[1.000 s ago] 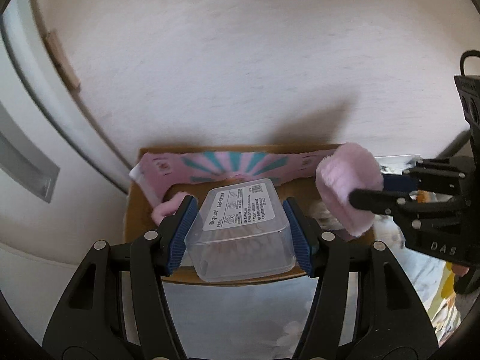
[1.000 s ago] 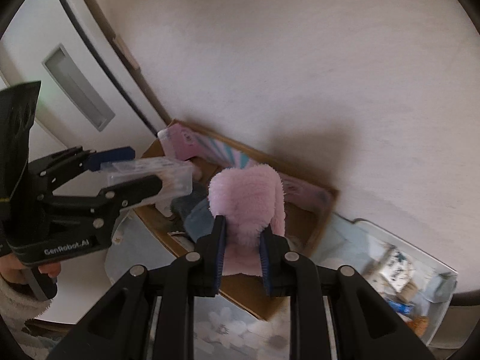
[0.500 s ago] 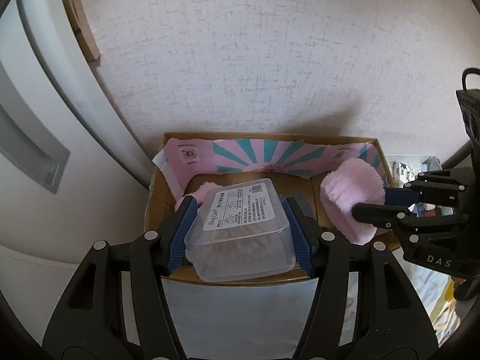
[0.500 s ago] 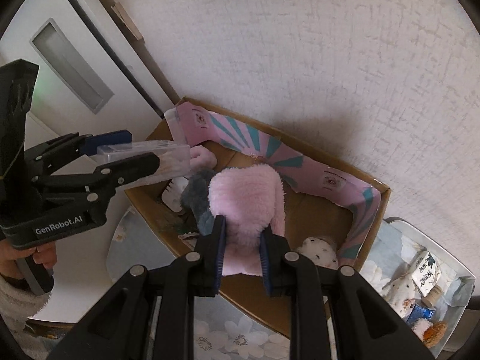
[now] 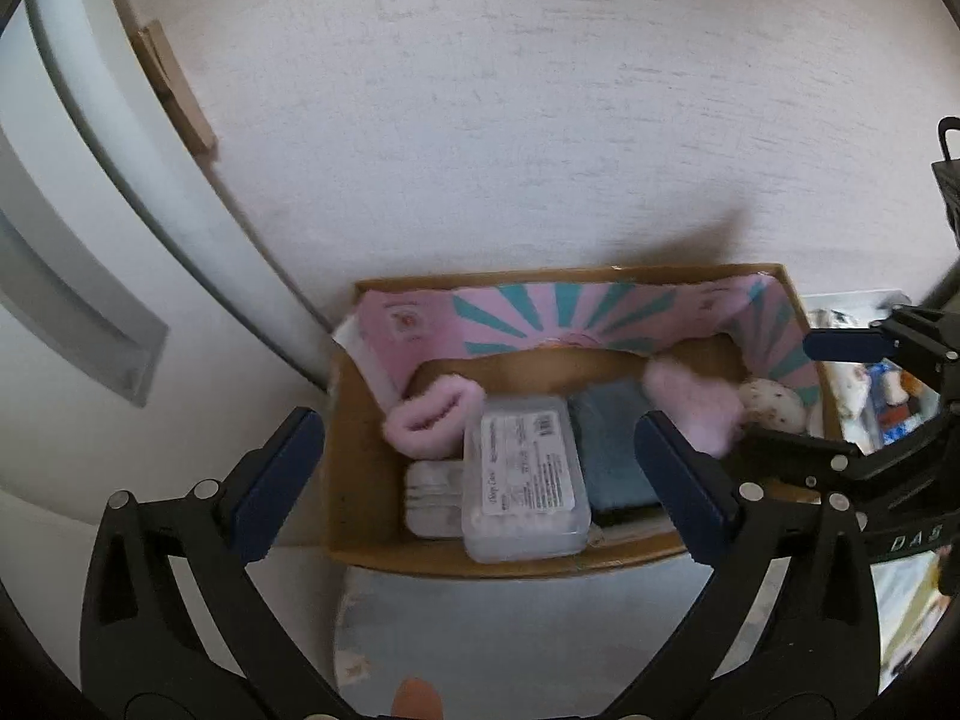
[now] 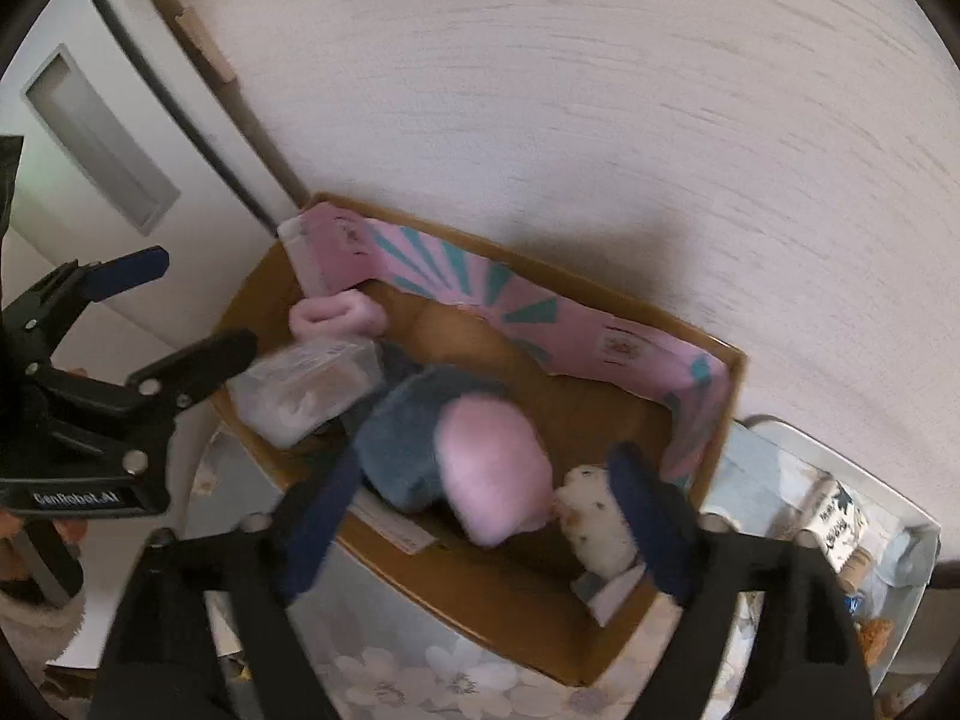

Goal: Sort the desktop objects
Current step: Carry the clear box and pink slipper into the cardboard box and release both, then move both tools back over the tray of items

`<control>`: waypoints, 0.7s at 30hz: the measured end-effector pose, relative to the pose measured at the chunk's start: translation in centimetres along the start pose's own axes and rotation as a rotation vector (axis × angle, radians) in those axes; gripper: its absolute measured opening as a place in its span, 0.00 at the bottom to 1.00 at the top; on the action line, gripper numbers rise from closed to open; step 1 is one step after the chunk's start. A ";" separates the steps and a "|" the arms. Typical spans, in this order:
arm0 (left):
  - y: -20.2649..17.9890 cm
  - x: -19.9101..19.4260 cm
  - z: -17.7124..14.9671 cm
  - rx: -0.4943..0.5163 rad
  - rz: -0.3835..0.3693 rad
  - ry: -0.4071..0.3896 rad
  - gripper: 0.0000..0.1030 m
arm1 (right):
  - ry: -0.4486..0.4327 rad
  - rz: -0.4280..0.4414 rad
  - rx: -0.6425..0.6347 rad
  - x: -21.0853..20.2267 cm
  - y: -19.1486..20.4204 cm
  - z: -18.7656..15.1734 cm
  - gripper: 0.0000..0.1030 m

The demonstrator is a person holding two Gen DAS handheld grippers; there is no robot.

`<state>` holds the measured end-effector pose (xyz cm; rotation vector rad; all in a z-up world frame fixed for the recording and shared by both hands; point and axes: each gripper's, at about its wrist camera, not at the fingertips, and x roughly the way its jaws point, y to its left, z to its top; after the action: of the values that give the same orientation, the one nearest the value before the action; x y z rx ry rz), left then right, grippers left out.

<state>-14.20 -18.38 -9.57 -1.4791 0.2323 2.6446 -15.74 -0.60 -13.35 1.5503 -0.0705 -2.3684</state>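
Observation:
A brown cardboard box (image 5: 372, 534) with a pink and teal liner stands against the wall. The clear plastic box of cotton swabs (image 5: 522, 483) lies inside it at the front left, also seen in the right wrist view (image 6: 306, 390). The pink fluffy item (image 6: 492, 474) lies in the box beside a blue fluffy item (image 6: 402, 438). My left gripper (image 5: 480, 474) is open and empty above the box. My right gripper (image 6: 480, 516) is open and empty above the pink item; it also shows in the left wrist view (image 5: 840, 396).
A second pink fluffy piece (image 5: 432, 426) and a white speckled plush (image 6: 594, 522) lie in the box. A light tray (image 6: 900, 540) with small packets stands to the right. A white door (image 5: 90, 240) is at the left. A floral cloth (image 6: 420, 660) covers the table.
Both grippers opened. The swab box dropped from my left gripper into the cardboard box, and the pink fluffy item dropped from my right gripper into it. Both grippers rose.

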 end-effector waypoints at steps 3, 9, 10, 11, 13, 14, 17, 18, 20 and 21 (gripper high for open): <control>-0.1 0.2 -0.3 -0.009 -0.013 0.015 1.00 | -0.011 -0.019 -0.006 -0.6 0.0 -0.5 0.82; -1.0 -0.5 -0.5 -0.014 -0.043 0.014 1.00 | -0.032 -0.058 -0.020 -1.6 -0.1 -1.4 0.82; -1.1 -0.7 -0.5 -0.014 -0.049 0.014 1.00 | -0.035 -0.060 -0.019 -1.7 -0.1 -1.5 0.82; -1.4 -0.9 -0.5 -0.011 -0.055 0.012 1.00 | -0.040 -0.064 -0.017 -1.9 -0.3 -1.7 0.82; -1.8 -1.5 -0.5 -0.007 -0.065 0.008 1.00 | -0.049 -0.066 -0.009 -2.3 -0.5 -2.1 0.82; -2.0 -1.6 -0.4 -0.005 -0.070 0.007 1.00 | -0.054 -0.065 0.000 -2.6 -0.7 -2.3 0.82; -2.6 -2.3 -0.2 0.002 -0.087 0.001 1.00 | -0.072 -0.071 0.025 -3.5 -1.5 -3.0 0.82; -2.9 -2.5 -0.1 0.006 -0.093 -0.001 1.00 | -0.076 -0.074 0.032 -3.8 -1.7 -3.2 0.82; -3.4 -2.9 0.0 0.016 -0.103 -0.005 1.00 | -0.083 -0.089 0.051 -4.4 -2.5 -3.7 0.83; -3.7 -3.1 0.1 0.021 -0.109 -0.008 1.00 | -0.084 -0.097 0.060 -4.6 -2.8 -3.9 0.89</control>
<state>-12.05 -14.76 -7.24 -1.4315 0.1732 2.5539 -11.21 3.88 -11.42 1.5122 -0.0874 -2.5292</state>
